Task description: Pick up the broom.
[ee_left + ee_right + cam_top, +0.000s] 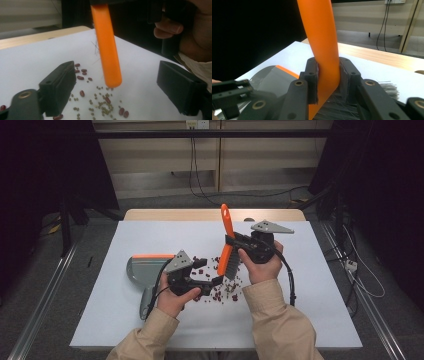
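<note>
The orange-handled brush [226,247] stood tilted over the middle of the white-covered bench [310,285], its handle rising toward the far side and its dark bristles hanging just above a scatter of red beans and small green beans [222,287]. The right tongs [236,243] were clamped tight on the lower part of the handle, where it meets the brush head; in the right gripper view the two pads pressed on either side of the orange handle [322,50], with bristles spreading beneath.

The left tongs [216,280] lay low at the near left of the pile, jaws standing apart with nothing held; in the left gripper view the beans [105,102] lay on the bench between and beyond the jaws, and the brush's orange back [106,45] hung just above them, touching neither jaw.

The grey dustpan with its orange lip [145,267] rested on the bench to the left, well apart from the pile and not gripped.

The step in hand looked like sweeping the beans together. The next move likely called for the free tongs to take the dustpan's handle and bring its lip against the pile, so the brush could sweep leftward into it without flicking beans away.
</note>
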A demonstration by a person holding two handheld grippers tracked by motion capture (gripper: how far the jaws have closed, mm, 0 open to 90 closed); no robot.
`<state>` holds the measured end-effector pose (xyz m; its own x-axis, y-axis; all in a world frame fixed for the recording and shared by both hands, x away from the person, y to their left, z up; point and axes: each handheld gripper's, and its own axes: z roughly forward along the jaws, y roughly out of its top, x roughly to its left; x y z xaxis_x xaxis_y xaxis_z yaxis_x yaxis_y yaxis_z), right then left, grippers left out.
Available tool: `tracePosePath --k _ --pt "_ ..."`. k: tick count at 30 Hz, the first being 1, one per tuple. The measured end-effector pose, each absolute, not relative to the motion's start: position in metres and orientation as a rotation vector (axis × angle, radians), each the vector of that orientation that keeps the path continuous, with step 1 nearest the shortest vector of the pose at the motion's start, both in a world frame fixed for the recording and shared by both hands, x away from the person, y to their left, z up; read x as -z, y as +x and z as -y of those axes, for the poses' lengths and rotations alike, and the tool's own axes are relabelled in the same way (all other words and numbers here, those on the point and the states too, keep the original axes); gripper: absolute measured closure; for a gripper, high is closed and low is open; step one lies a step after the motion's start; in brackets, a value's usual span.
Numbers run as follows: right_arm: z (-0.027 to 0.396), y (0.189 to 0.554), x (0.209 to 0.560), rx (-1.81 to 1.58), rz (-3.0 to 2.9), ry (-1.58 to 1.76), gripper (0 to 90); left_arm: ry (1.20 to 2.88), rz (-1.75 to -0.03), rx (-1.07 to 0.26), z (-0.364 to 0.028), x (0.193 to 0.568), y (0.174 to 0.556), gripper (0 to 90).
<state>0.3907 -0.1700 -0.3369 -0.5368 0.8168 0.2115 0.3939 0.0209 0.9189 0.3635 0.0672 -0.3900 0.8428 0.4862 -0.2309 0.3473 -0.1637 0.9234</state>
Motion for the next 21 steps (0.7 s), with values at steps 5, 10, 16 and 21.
tracePosePath --k 5,10,16,21 --pt "0.159 0.391 0.339 -1.523 -1.951 1.218 71.0 1.795 -0.685 -0.156 -0.067 0.397 0.368 26.4" --pt "0.148 0.391 0.34 -1.521 -1.971 1.194 71.0 1.808 -0.729 -0.157 -0.066 0.402 0.372 44.8" --pt "0.139 0.388 0.338 -1.523 -1.982 1.164 71.0 1.805 -0.758 -0.165 -0.068 0.404 0.371 59.3" --pt "0.136 0.387 0.337 -1.532 -1.978 1.155 70.6 1.805 -0.788 -0.208 -0.071 0.403 0.369 70.6"
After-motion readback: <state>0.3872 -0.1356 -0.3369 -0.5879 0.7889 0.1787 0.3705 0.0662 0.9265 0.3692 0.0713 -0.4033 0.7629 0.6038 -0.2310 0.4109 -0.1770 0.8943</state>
